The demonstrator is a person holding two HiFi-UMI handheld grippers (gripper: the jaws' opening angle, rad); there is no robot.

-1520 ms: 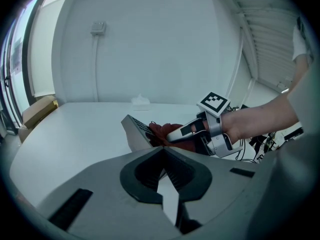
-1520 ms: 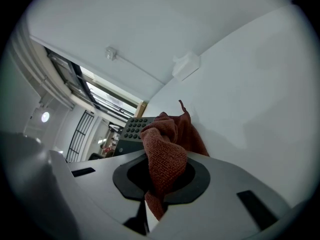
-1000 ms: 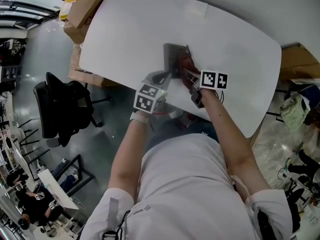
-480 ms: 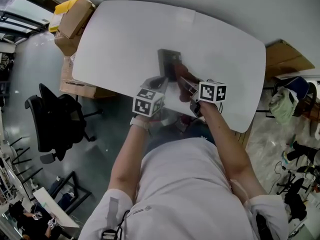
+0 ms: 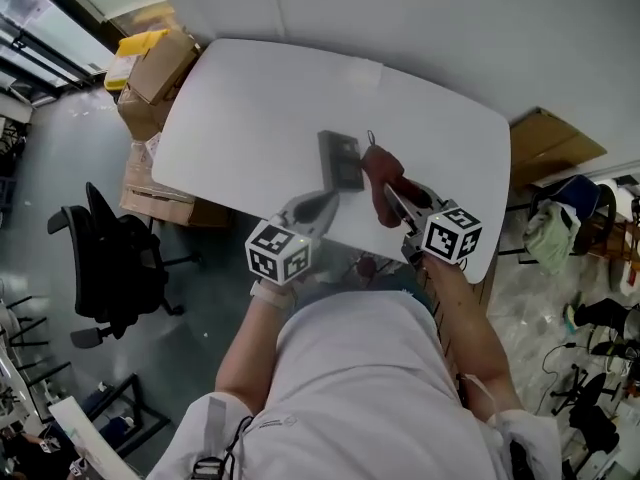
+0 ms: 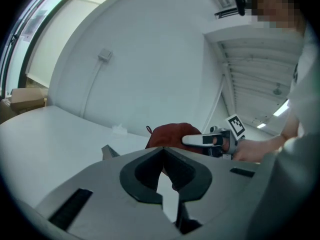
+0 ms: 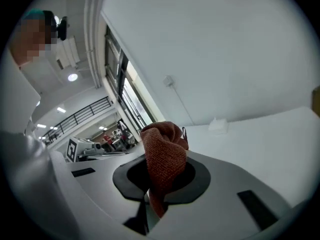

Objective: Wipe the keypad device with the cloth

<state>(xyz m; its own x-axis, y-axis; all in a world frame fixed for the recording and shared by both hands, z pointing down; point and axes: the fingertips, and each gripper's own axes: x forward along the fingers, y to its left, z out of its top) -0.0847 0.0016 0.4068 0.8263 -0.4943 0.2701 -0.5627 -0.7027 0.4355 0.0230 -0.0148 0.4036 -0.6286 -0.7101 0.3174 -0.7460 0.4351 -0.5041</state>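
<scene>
Since a second ago: both tools are drawn back toward the person. The right tool (image 5: pixel 392 198) is no longer over the dark grey rectangular keypad device (image 5: pixel 340 159); it now sits to the device's right and lower in the frame. The left tool (image 5: pixel 324 199) has come off the device's near end and now sits just below it, apart.

Right tool: pinching the rust-red knitted cloth (image 5: pixel 381 176). The right gripper view shows a fold clamped between the jaws, the rest bunched above them. The cloth hangs beside the keypad device's right edge; touching or not, cannot tell.

Left tool: jaws pressed together at the tips, nothing between them.

Keypad device: lies flat near frame centre on the white rounded surface (image 5: pixel 240 108), long side running away from the person.

Progress, as a judgement: the wiping pass looks finished or paused, since the cloth is off the keypad. Whether the device is clean is too small to tell. Left, if anything: another pass, or setting the cloth down.
</scene>
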